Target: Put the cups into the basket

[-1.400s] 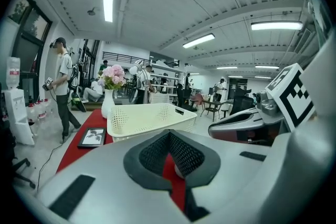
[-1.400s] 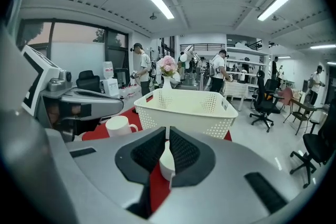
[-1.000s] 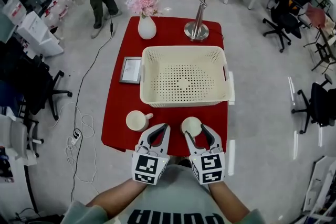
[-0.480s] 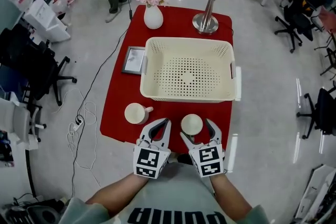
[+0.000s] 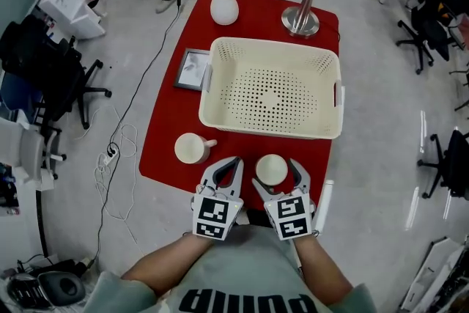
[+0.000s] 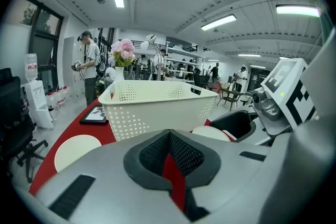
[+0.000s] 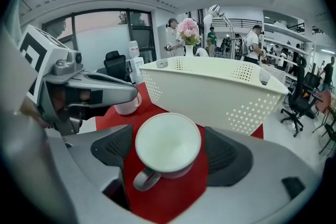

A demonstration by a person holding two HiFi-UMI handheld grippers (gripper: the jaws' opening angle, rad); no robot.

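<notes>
The basket (image 5: 270,130) was empty. The right gripper (image 5: 276,175) had just been opening; its jaws stood wide around one cup (image 5: 272,169), not pressing it. The other cup (image 5: 192,149) waited near the left gripper (image 5: 232,164), whose jaws were together, holding nothing.

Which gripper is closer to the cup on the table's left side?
Left. The left gripper sits just right of that cup, toward the person; the right gripper is farther right, jaws just opened wider, straddling the other cup.
</notes>
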